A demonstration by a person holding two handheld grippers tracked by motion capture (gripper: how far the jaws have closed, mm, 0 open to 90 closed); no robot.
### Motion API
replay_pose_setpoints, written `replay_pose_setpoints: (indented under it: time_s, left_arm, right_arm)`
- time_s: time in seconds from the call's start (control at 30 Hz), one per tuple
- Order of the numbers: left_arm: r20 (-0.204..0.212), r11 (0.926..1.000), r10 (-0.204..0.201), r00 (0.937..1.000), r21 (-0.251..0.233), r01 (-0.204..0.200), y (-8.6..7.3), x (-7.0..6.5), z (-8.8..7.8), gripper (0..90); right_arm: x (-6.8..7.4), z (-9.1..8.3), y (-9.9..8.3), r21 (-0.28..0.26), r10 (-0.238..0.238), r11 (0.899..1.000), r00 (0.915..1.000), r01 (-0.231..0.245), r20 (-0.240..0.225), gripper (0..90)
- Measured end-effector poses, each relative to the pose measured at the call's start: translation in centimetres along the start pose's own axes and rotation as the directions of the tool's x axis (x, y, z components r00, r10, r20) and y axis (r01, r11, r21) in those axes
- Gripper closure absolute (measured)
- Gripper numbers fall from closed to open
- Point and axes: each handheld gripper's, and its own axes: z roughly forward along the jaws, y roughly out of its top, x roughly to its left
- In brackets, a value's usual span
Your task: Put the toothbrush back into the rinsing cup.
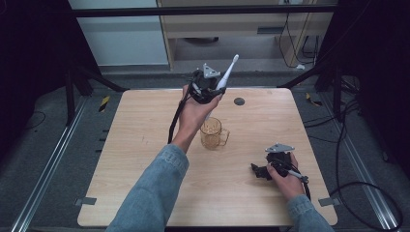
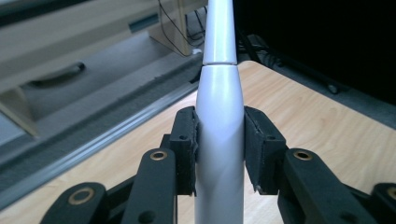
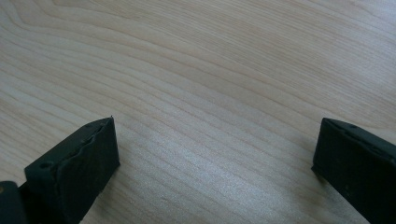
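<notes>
A white electric toothbrush is held up over the far middle of the wooden table, its head pointing up and away. My left gripper is shut on its thick handle, both pads pressing its sides in the left gripper view. Below and in front of it stands a clear amber mug with its handle to the right. My right gripper rests low at the table's near right, jaws wide open over bare wood, nothing between them.
A small dark round disc lies near the table's far edge. Beyond that edge stand a pale wooden cabinet and cables on the floor to the right. A black bar crosses overhead at the back.
</notes>
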Motion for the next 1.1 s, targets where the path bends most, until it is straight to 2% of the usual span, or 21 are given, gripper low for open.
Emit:
replay_pose_setpoints:
  time_s: [0.17, 0.33, 0.5, 0.73, 0.87, 1.1]
  left_arm:
    - [0.012, 0.9998, -0.020, 0.9997, -0.004, 0.020, -0.2, -0.2, 0.7, 66.8]
    - [0.024, 0.9999, -0.010, 0.9997, -0.011, 0.010, -0.5, -0.5, 0.9, 66.8]
    - [0.040, 0.9997, -0.019, 0.9990, -0.017, 0.020, -1.1, -0.8, 1.1, 66.8]
    - [0.030, 0.9992, -0.032, 0.9991, -0.024, 0.032, -1.9, -0.3, 1.6, 66.8]
    - [0.036, 0.9990, -0.033, 0.9988, -0.027, 0.034, -2.3, -0.2, 2.0, 66.8]
    - [0.050, 0.9972, -0.058, 0.9971, -0.044, 0.060, -2.8, 0.2, 2.2, 66.7]
  right_arm:
    - [-0.1, 0.0, 0.0, -0.002, -0.010, 1.000, 1.0000, 0.010, -0.002, 0.4]
    - [-0.1, 0.0, 0.0, 0.000, -0.020, 1.000, 0.9998, 0.020, -0.002, 0.4]
    - [-0.1, 0.0, 0.0, 0.000, -0.020, 1.000, 0.9998, 0.020, -0.002, 0.4]
    - [-0.1, 0.0, 0.0, 0.000, -0.018, 1.000, 0.9998, 0.018, -0.003, 0.4]
    - [-0.1, 0.0, 0.0, 0.000, -0.018, 1.000, 0.9998, 0.018, -0.003, 0.4]
    - [-0.1, 0.0, 0.0, 0.000, -0.022, 1.000, 0.9998, 0.022, -0.003, 0.4]
